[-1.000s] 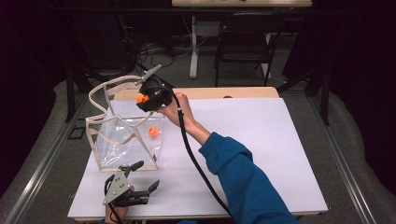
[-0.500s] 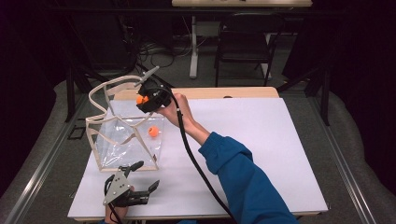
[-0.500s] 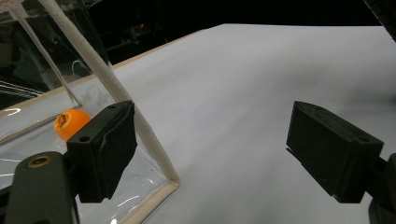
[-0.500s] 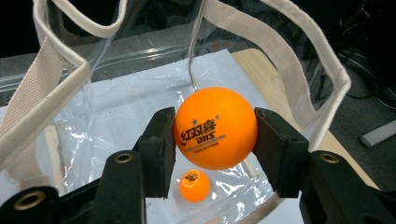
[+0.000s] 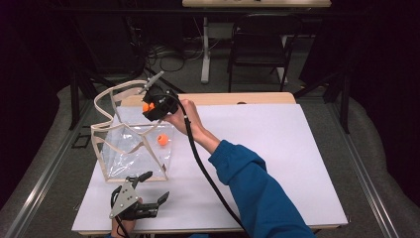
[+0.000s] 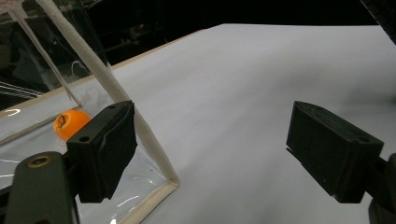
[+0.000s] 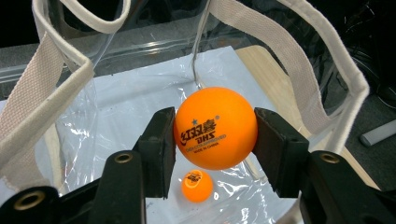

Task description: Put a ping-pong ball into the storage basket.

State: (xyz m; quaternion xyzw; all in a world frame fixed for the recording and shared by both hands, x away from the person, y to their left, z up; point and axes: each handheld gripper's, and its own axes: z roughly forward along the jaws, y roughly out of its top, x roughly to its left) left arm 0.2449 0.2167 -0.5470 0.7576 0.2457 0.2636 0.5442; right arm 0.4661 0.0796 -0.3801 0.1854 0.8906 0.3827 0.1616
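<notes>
A clear plastic tote bag (image 5: 130, 148) with cream webbing trim and handles stands at the table's left. One orange ping-pong ball (image 5: 162, 140) lies on its floor, also seen as the lower ball (image 7: 196, 185) and through the bag wall (image 6: 70, 123). My right gripper (image 5: 147, 106) hangs over the bag's open mouth, shut on a second orange ball (image 7: 215, 128) printed DHS, pinched between both pads. My left gripper (image 5: 148, 187) rests on the table in front of the bag's near corner, jaws wide open with nothing between them (image 6: 210, 149).
The white table sheet (image 5: 277, 148) stretches bare to the right of the bag. The gripper's black cable (image 5: 203, 168) trails along the blue sleeve (image 5: 252, 193). A wooden table edge (image 5: 247, 98) runs behind; a chair (image 5: 257, 44) and stand legs are on the floor beyond.
</notes>
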